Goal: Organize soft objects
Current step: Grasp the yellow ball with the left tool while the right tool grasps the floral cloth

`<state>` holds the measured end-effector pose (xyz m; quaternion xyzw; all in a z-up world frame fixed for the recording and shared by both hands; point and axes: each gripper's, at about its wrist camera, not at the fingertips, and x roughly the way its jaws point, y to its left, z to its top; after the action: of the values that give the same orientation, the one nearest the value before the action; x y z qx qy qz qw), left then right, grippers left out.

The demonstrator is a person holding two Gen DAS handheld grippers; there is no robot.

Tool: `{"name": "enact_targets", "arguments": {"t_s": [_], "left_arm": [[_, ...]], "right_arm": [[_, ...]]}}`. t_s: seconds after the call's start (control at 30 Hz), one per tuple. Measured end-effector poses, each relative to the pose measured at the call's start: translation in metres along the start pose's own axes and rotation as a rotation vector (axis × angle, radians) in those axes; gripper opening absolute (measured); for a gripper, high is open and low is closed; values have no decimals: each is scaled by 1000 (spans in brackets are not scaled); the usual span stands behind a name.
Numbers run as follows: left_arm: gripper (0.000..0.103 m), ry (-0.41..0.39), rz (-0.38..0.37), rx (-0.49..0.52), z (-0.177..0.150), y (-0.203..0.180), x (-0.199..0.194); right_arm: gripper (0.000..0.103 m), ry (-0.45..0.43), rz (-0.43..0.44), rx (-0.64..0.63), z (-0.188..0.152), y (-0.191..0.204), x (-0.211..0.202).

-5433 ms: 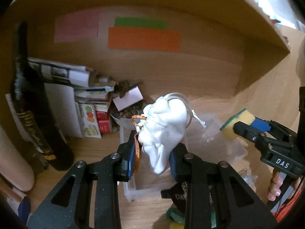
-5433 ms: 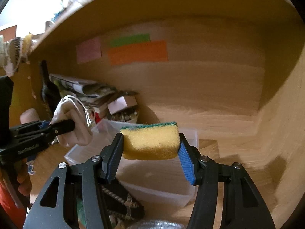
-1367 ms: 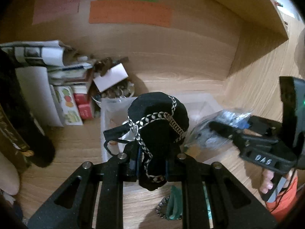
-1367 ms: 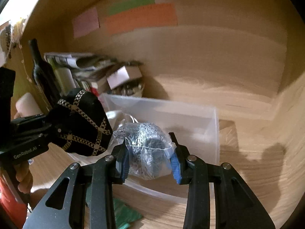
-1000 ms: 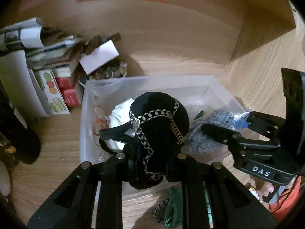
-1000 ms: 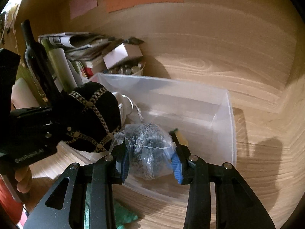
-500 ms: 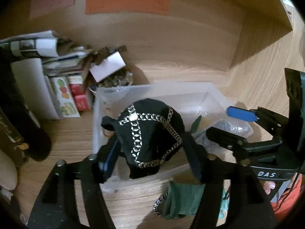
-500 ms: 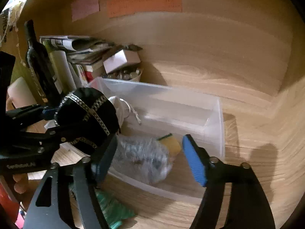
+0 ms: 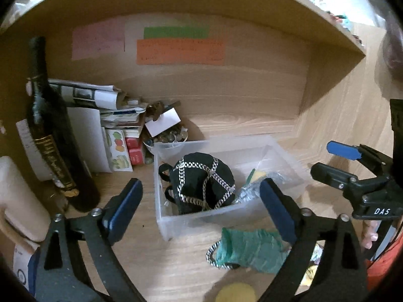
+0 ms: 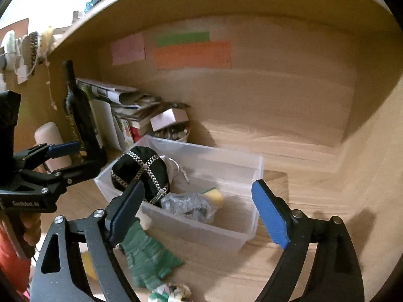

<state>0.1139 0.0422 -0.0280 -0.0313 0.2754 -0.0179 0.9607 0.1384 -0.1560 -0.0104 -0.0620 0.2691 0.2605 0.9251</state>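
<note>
I can read "DAS" in white letters on the side of my right tongs (image 9: 347,166), seen from the left camera. On my left tongs (image 10: 65,159), seen from the right camera, the white letters look like "GenRobot.AI". The dark bottle (image 9: 54,136) at the left has a gold label, but the words are too small to read. The pink note (image 9: 98,39), the green note (image 9: 176,32) and the orange note (image 9: 180,51) on the back wall have marks I cannot read. A small box (image 9: 117,153) by the papers has pictures of fruit on it.

Both tongs are wide apart and hold nothing. They hang just in front of the clear box (image 9: 161,216) on the wooden counter (image 9: 161,264).

Inside the clear box, at its left end, sits a round black hat (image 9: 201,183) with silver chain lines that cross over it. A white cloth (image 10: 173,167) peeks out behind it. Just to the right of the hat lies a shiny crinkly bag (image 10: 189,205) with something grey inside. A yellow sponge (image 10: 215,196) with a green top touches the bag.

On the counter, in front of the box, lies a green cloth (image 9: 249,249) with a black and white cord on its left edge. A yellow round thing (image 9: 235,293) shows at the bottom of the left view.
</note>
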Motion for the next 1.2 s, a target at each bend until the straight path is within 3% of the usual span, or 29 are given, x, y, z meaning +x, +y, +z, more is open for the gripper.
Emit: {"name": "enact_targets", "arguments": {"t_s": [0.2,0.63,0.83,0.97,1.07,1.2], "left_arm": [[101,18,-1,7,-26,-9,-13],[101,196,-7,0,-97,-28,4],[100,232,-27,-37,-117,-26,10],[81,245,-45,-40,-121,-28,12],[71,262,-61,-32,-125,-29,15],[47,276,-63,-21,-128,-30,19]], "right_arm": [[96,9,-6,15,-28,2,-16],[96,219,54,90,-107,8,2],[95,248,54,76,-122,16,2],[79,284,47,46,-129,20,7],[71,277,28,29,-130,21,7],[39,273,15,38,-130,17,7]]}}
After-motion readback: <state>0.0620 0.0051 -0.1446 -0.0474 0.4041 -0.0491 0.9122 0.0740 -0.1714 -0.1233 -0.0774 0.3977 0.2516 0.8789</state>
